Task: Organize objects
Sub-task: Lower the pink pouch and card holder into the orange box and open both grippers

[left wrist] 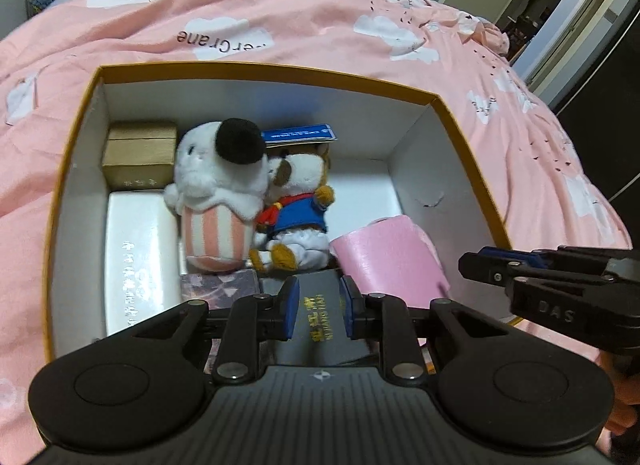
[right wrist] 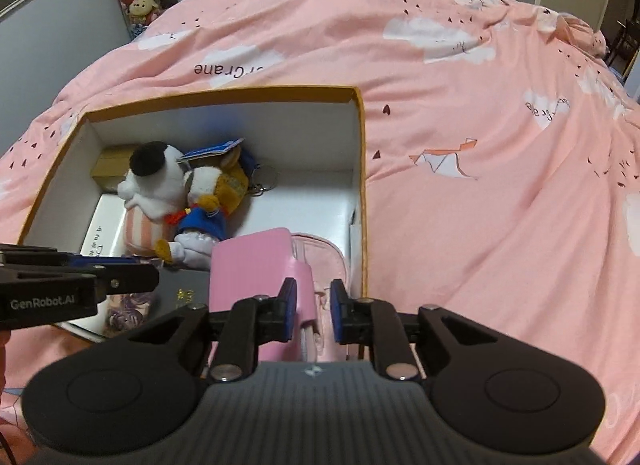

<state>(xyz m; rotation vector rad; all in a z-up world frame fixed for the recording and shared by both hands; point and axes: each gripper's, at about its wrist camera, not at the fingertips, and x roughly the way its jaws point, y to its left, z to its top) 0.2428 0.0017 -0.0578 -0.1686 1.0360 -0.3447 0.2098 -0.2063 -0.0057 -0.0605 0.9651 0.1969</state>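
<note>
The box (left wrist: pixel 460 133), yellow-rimmed with white walls, sits open on a bed covered by a pink quilt (left wrist: pixel 280 17). Contents, as seen from the left wrist view:

- Far left corner: a tan case (left wrist: pixel 140 153); nearer, against the left wall, a white case (left wrist: pixel 136 257) with printed characters.
- Centre: a white plush (left wrist: pixel 218 193) with a black ear and striped pink base, upright; touching it on the right, a bear plush (left wrist: pixel 296 205) in a blue and red outfit. A blue tag (left wrist: pixel 300 134) lies behind them.
- Right side: a pink wallet (left wrist: pixel 384 257), its strap toward the near edge; in the right wrist view it rests on a pale pink pouch (right wrist: pixel 320 253) by the right wall.
- Near edge: a black booklet (left wrist: pixel 320 317) with gold lettering, beside a patterned card (left wrist: pixel 218 285).

Left gripper (left wrist: pixel 319 307): pointed down into the box, jaws clamped on the black booklet, both blue pads pressing its sides.

Right gripper (right wrist: pixel 313 311): pointed down at the near right corner of the box. Jaws stand narrowly apart with the wallet strap between them; the left pad lies against the strap, the right pad shows a gap. A firm grip cannot be confirmed

Each gripper is visible in the other's view, close beside it
</note>
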